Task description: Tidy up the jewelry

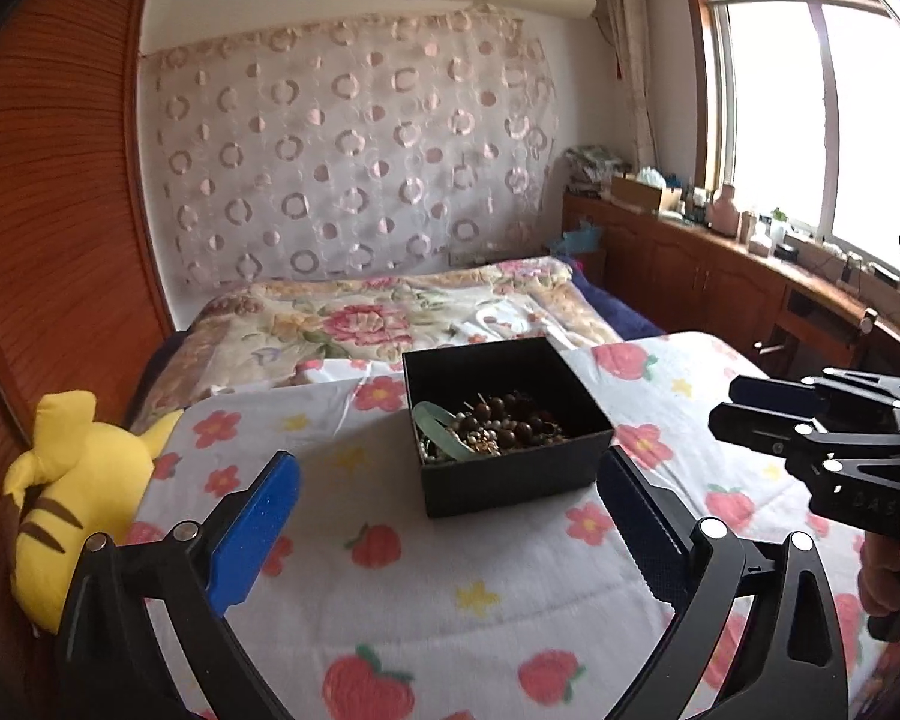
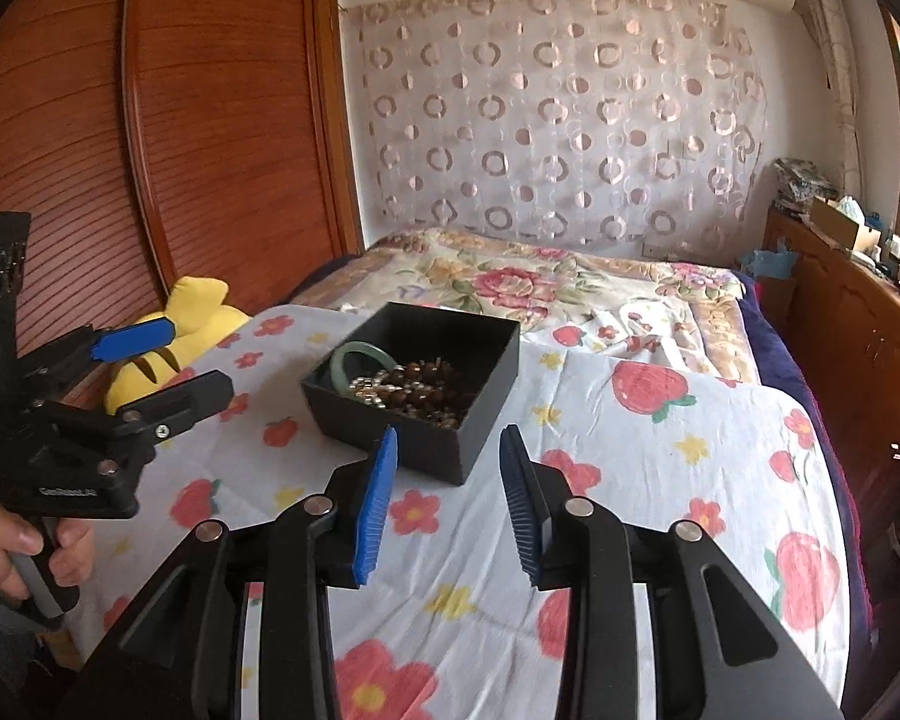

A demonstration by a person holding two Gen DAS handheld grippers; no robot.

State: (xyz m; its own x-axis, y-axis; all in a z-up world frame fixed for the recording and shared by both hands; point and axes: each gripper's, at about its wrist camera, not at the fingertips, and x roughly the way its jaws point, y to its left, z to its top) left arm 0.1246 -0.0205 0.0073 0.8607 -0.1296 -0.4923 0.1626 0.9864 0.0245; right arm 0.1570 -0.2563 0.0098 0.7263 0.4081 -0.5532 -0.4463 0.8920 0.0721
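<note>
Right now one black box (image 1: 507,429) is sitting on the bed's strawberry-print sheet (image 1: 450,576), open at the top, and it is holding all the jewelry: one pale green bangle (image 1: 444,427) leaning along its left side and a tangled heap of dark brown beads (image 1: 510,423) mixed with small pearly and gold pieces, too knotted to count as separate strands. From the right wrist view the same box (image 2: 426,384) is showing the bangle (image 2: 345,363) at its far-left corner and the beads (image 2: 426,387) filling the middle.

Two tongs are hovering over the sheet. The left tongs (image 1: 450,510) are standing wide apart, their blue pads flanking the near side of the box without touching it, and holding nothing. The right tongs (image 2: 450,498) are parted more narrowly, also empty, their tips sitting just short of the box's near corner. Each one is also appearing in the other's view, held by a hand (image 2: 24,546) at its grip.

One yellow plush toy (image 1: 72,492) with brown stripes is lying at the sheet's left edge against the wooden wardrobe (image 1: 48,180). One floral quilt (image 1: 390,312) is spreading behind the box, and one circle-patterned curtain (image 1: 354,138) is hanging on the wall beyond. Nothing is lying between either tongs and the box.
</note>
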